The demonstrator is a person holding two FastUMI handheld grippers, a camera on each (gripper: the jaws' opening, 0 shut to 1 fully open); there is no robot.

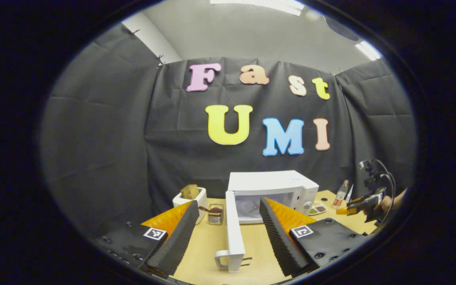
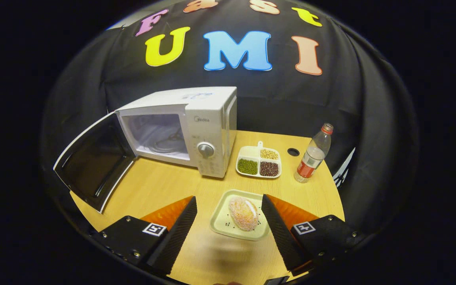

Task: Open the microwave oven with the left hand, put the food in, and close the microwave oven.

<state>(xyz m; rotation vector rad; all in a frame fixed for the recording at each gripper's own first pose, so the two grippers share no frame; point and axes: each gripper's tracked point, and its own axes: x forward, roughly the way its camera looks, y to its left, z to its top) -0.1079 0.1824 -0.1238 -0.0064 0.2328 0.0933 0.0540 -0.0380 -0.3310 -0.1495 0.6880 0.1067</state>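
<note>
In the right gripper view, your microwave oven (image 2: 180, 128) stands at the back left of the bench (image 2: 152, 190) with its door (image 2: 93, 162) swung wide to the left and the white cavity bare behind it. Right of the oven sits a divided dish (image 2: 259, 161) of green, tan and dark beans, and farther right a clear bottle (image 2: 313, 153) stands upright near the bench edge. Your right hand-held gripper (image 2: 228, 221) is spread wide, its fingers apart on either side of the small square plate (image 2: 222, 225) that carries the food (image 2: 244, 213), a round crumbed bun; neither finger touches the plate. In the left gripper view, your left hand-held gripper (image 1: 226, 233) is also spread, its fingers flanking the open door's edge and handle (image 1: 223, 259) without pressing on them. Behind, left of the oven, a white holder (image 1: 202, 198) and a small rack (image 1: 215, 214) stand on the bench.
</note>
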